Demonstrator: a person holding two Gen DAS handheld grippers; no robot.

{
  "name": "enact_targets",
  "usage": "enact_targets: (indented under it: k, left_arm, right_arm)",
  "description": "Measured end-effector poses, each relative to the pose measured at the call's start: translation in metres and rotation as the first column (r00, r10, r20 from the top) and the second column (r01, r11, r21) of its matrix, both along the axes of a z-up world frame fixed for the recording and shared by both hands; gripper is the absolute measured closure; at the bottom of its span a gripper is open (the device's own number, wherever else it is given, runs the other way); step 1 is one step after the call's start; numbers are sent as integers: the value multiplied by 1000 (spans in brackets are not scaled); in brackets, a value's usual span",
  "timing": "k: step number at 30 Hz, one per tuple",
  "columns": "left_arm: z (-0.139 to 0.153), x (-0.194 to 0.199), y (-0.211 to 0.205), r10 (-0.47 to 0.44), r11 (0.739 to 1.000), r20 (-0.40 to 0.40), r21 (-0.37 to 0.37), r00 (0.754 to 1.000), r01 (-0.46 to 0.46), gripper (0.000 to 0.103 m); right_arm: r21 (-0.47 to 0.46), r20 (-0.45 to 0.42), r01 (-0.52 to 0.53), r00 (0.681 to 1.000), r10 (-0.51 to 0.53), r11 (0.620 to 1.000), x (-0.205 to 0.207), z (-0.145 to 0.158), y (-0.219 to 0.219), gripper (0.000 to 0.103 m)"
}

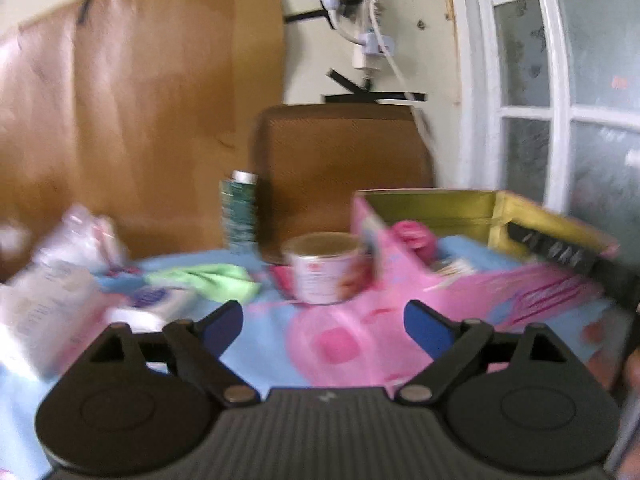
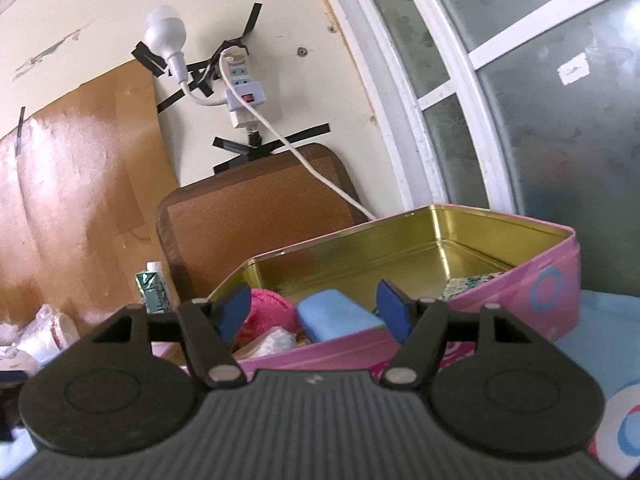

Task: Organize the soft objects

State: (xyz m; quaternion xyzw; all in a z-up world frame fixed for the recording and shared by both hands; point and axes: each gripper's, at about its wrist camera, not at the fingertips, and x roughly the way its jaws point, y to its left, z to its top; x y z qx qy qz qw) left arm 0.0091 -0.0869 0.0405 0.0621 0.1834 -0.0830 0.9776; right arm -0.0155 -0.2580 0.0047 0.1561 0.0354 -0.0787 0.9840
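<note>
**Right wrist view: open pink tin with soft items inside, both grippers empty**

Right wrist view is filled by a pink tin (image 2: 532, 284) with a gold interior, taken here as the landmark. The right gripper (image 2: 316, 312) is held at the tin's near wall, its blue pads (image 2: 394, 310) spread apart with nothing pressed between them. Inside the tin, at its near left end, a pink yarn ball (image 2: 268, 312) is seen, with a blue soft block (image 2: 336, 316) just beside it and a white fluffy item (image 2: 272, 342) lying in front of the ball. A patterned piece (image 2: 472, 284) lies toward the tin's right end.

In the blurred left wrist view, the left gripper (image 1: 323, 320) is shown with its jaws wide apart and nothing between them, over the blue and pink cloth (image 1: 264, 344) to the left of the tin (image 1: 400, 264). A white can (image 1: 326, 268) stands against the tin's left corner. A green cloth (image 1: 208, 278) lies further left of the tin, beyond the can, and white packets (image 1: 52, 304) lie further left again. A green bottle (image 1: 239, 212) stands behind the can, and a brown tray (image 1: 344, 160) is leaned against the wall behind the tin.
</note>
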Motion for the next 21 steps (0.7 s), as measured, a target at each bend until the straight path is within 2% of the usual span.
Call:
enact_targets:
  k: [2,5,9,12,15,17,19,21]
  left_arm:
    - [-2,-6,17,36,999,15,16,999,-37,10]
    - [-6,-9,54,122,992,8,-17,992,-122,6]
    - [-19,-13,97,271,963,-18,14,962,-271,6]
    - [-21,-20,125,316,949,-3,17,949,-316,6]
    - [-20,-22,148,353,935,30,12,935,-353,5]
    - [-20,-15,165,362,931,-3,-42,932,-362,5]
    - [-22,-12,186,342,924,-60,-160,938,-348,5]
    - [-23,-15,204,337,901,-78,-260,938,-346,5]
  right_arm:
    - [-14,-5,9,1000,-9,1000,0,1,3,27]
    - [-65,-28,44,999,-46,997,1,2,11,26]
    - [-160,-63,112,990,-123,981,-1,3,24,20]
    - [-191,-92,171,977,-191,967,-6,2,29,19]
    - [-237,-91,178,975,-204,955,-16,3,44,19]
    - [-265,-69,129,986,-152,956,-23,6,63,19]
    - [-294,-53,51,996,-69,954,-26,14,86,19]
    - [-335,-22,-47,999,42,941,-27,22,115,18]
